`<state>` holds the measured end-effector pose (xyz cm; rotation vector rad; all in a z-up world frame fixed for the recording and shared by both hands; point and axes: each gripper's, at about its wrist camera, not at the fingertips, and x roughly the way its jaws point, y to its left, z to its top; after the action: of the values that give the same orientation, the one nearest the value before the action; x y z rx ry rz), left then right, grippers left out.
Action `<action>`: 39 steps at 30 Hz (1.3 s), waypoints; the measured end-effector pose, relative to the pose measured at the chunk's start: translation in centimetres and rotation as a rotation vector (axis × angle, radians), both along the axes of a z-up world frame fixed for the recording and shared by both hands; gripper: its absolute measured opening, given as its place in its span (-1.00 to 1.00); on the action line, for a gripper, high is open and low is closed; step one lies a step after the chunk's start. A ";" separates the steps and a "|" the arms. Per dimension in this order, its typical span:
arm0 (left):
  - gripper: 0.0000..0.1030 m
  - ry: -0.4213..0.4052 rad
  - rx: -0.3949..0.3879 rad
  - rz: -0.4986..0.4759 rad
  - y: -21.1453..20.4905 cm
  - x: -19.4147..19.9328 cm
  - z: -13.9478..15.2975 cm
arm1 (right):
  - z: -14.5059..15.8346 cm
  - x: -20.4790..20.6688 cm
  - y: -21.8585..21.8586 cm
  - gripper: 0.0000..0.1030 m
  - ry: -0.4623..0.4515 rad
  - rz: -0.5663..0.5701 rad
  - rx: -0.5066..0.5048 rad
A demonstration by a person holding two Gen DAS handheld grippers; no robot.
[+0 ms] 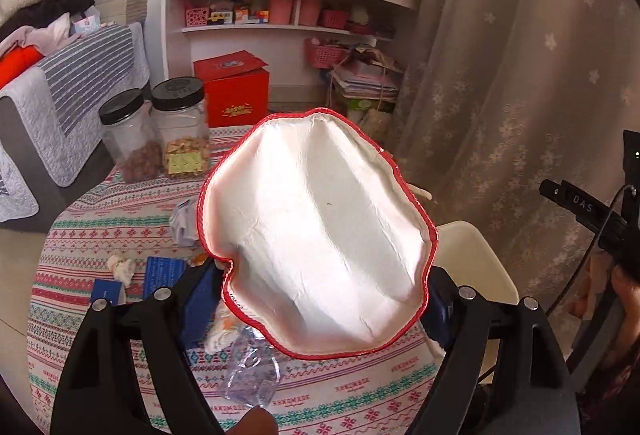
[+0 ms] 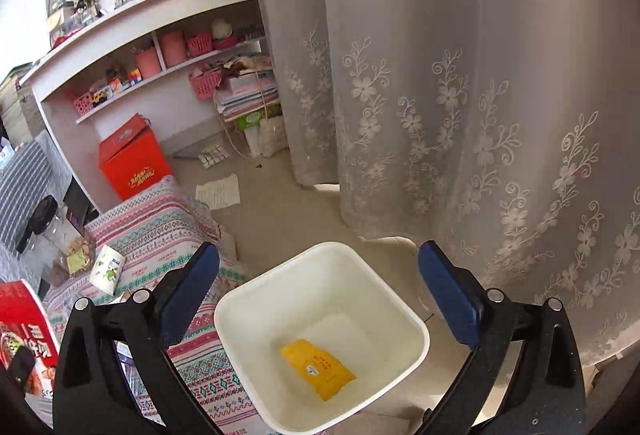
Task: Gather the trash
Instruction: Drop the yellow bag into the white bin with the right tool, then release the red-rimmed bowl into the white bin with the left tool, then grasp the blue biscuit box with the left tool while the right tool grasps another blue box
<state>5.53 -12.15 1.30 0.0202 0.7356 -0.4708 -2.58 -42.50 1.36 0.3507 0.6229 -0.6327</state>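
Note:
My left gripper (image 1: 320, 295) is shut on a crumpled paper bowl (image 1: 320, 227) with a red rim and a white inside. Its blue pads press on the bowl's two sides, with the mouth facing the camera above the table. The bowl's red printed outside (image 2: 24, 331) shows at the left edge of the right wrist view. My right gripper (image 2: 318, 255) hangs open and empty over a white bin (image 2: 240, 299) beside the table. A yellow packet (image 2: 318, 367) lies on the bin's bottom. On the cloth lie a crumpled tissue (image 1: 122, 269), blue packets (image 1: 164, 273) and crumpled clear plastic (image 1: 252, 379).
The table wears a patterned cloth (image 1: 100, 219) and carries two black-lidded jars (image 1: 182, 127) at its far side. A white printed package (image 2: 107, 269) lies near them. A red box (image 1: 236, 91) and shelves stand behind, a lace curtain (image 2: 480, 115) hangs close to the bin, and a paper sheet (image 2: 218, 191) lies on the floor.

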 end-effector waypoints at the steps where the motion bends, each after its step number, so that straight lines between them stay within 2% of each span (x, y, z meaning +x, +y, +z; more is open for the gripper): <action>1: 0.56 0.000 -0.008 -0.025 -1.3 0.3 0.4 | 0.3 -0.5 -0.4 0.86 -0.012 -0.004 0.005; 5: 0.57 0.018 -0.019 -0.116 -6.5 1.5 1.3 | 1.5 -2.4 -2.0 0.86 -0.057 -0.010 0.041; 8: 0.58 0.060 -0.018 -0.182 -10.0 2.3 0.8 | 2.3 -3.7 -3.0 0.86 -0.088 -0.017 0.056; 15: 0.61 0.161 0.012 -0.270 -16.2 3.7 -2.4 | 3.1 -5.2 -3.5 0.86 -0.142 -0.041 0.071; 18: 0.66 0.234 0.039 -0.319 -18.5 3.8 -4.0 | 3.5 -5.2 -3.3 0.86 -0.166 -0.048 0.073; 21: 0.67 0.268 0.061 -0.321 -18.4 3.6 -4.6 | 3.9 -5.1 -2.6 0.86 -0.190 -0.038 0.076; 26: 0.71 0.257 0.043 -0.302 -12.1 3.4 -3.3 | 4.1 -3.2 0.4 0.87 -0.185 0.024 0.054; 29: 0.71 0.236 0.057 -0.216 -6.3 3.9 -2.6 | 3.5 -0.9 3.4 0.87 -0.135 0.106 0.030; 31: 0.71 0.228 0.076 -0.113 -1.5 4.5 -2.5 | 3.0 0.5 5.7 0.87 -0.107 0.170 0.025; 35: 0.71 0.266 0.112 0.144 8.9 6.3 -3.7 | 1.9 3.4 10.4 0.87 -0.040 0.297 -0.011; 39: 0.71 0.383 0.130 0.410 18.3 8.8 -6.9 | 0.3 5.5 14.8 0.87 0.031 0.404 -0.052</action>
<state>14.36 6.14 -5.64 -0.1006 1.1159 -0.0304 2.92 -27.71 1.69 0.1585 0.6821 -0.2673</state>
